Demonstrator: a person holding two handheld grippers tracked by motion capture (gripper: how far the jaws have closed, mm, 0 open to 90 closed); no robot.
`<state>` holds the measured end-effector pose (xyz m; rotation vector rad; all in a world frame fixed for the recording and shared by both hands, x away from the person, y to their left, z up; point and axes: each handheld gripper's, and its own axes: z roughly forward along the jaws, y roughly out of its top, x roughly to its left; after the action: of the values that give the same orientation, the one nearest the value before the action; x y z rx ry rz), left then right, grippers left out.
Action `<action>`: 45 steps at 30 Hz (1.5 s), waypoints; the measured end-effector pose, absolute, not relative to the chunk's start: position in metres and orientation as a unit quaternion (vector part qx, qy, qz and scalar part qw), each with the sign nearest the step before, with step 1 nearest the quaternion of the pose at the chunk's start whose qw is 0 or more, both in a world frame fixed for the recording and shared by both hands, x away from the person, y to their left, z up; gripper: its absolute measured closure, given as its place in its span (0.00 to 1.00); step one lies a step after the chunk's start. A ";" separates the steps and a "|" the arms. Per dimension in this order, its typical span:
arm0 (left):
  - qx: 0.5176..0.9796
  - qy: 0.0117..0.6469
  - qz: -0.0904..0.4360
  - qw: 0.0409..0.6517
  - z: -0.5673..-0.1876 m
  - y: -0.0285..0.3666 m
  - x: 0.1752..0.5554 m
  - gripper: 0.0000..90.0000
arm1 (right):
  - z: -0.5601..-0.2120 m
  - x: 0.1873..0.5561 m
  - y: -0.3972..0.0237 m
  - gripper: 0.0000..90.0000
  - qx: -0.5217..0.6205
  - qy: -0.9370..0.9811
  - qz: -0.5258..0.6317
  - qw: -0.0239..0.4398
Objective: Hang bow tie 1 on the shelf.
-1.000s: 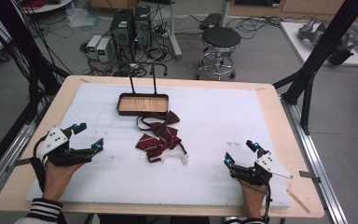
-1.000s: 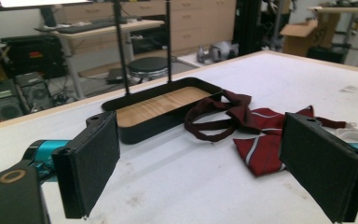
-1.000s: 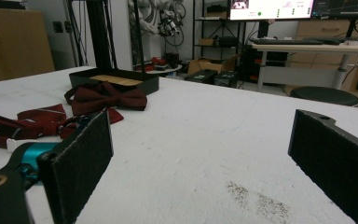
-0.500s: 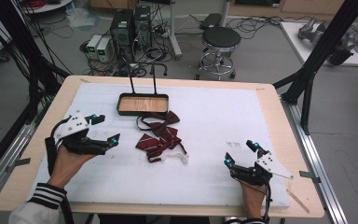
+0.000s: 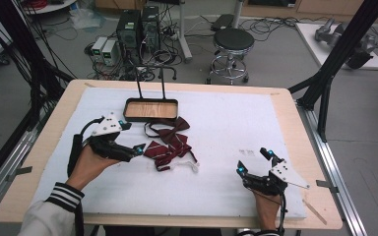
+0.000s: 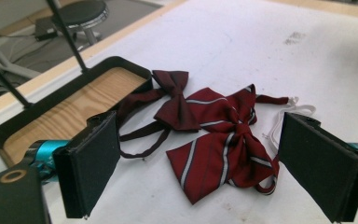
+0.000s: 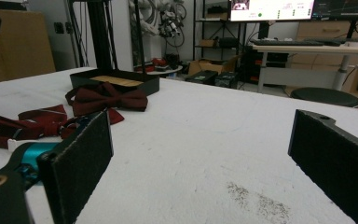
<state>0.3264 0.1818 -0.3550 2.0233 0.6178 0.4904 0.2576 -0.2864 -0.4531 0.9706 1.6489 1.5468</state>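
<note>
My right claw rests near the table's front edge, jaws apart, holding nothing. My left claw, also spread wide, hangs just beside the striped bow tie. Its far strap is partly hidden behind my jaw. Beyond lies the plain bow tie, overlapping it, then the tray.

white-topped table bears a tray and two bow ties.

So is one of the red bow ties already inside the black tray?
No, the black tray shows just its bare wooden bottom, while the plain bow tie and the striped bow tie both lie on the white table beside it.
</note>
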 end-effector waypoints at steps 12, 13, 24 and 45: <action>0.863 0.236 0.169 0.414 -0.360 0.149 0.340 0.15 | -0.453 0.257 -0.287 0.06 0.374 0.631 0.592 0.333; 0.865 0.235 0.167 0.410 -0.360 0.146 0.341 0.15 | -0.453 0.258 -0.287 0.06 0.374 0.630 0.593 0.333; 0.887 0.233 0.141 0.373 -0.361 0.119 0.352 0.19 | -0.453 0.258 -0.287 0.06 0.373 0.631 0.593 0.335; 0.928 0.230 0.107 0.274 -0.380 0.078 0.373 0.24 | -0.453 0.257 -0.287 0.06 0.373 0.630 0.594 0.334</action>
<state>0.3731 0.0785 -0.3805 2.4951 0.6192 0.2865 0.2573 -0.2866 -0.4533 0.9733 1.6443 1.5506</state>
